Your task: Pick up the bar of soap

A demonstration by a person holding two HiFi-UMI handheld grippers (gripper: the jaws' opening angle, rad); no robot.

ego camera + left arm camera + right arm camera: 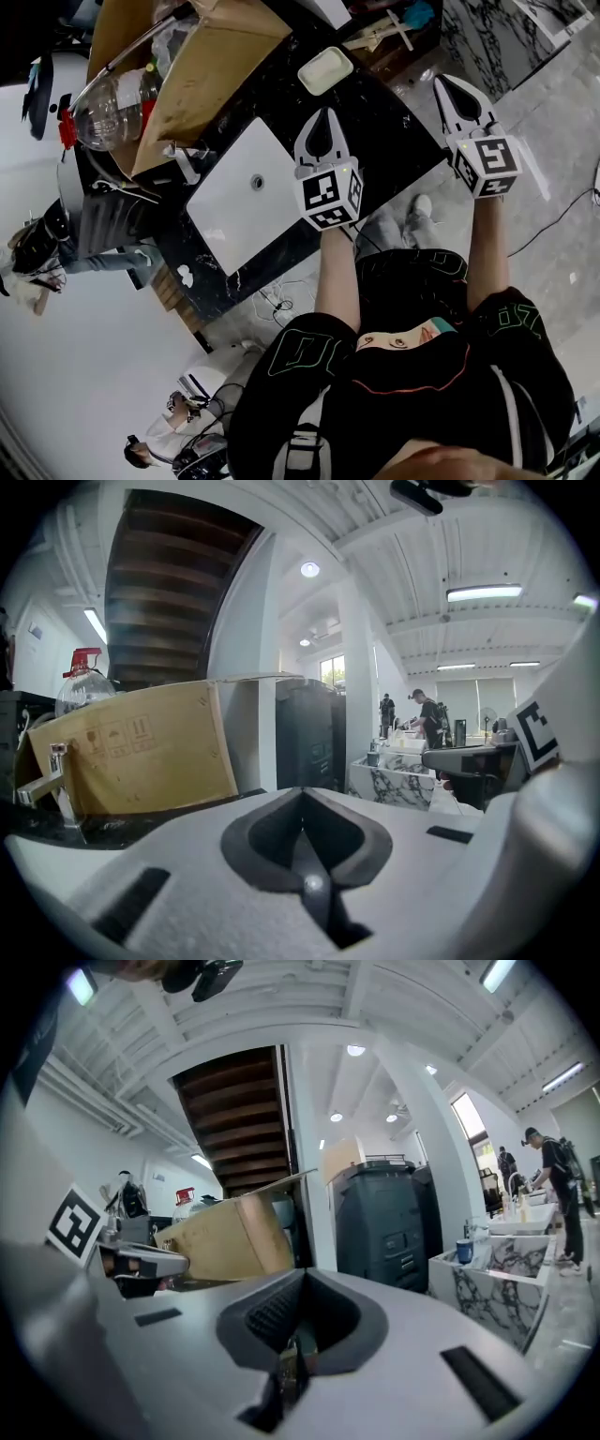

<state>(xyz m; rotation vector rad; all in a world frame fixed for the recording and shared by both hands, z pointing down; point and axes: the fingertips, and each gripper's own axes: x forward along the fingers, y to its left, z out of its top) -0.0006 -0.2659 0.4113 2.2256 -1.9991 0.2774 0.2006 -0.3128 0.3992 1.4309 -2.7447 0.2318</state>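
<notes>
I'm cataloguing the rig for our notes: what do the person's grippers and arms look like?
The left gripper and right gripper are both white, tapering to a point, with a black teardrop-shaped lining between the jaws. Each carries a white cube with black square markers. The person wears a black short-sleeved T-shirt with green outline print.

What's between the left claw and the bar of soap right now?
Nothing but bare black counter lies between the left claw and the bar of soap, as the head view shows.

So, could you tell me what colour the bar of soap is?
Pale cream; the bar of soap shows best in the head view.
</notes>
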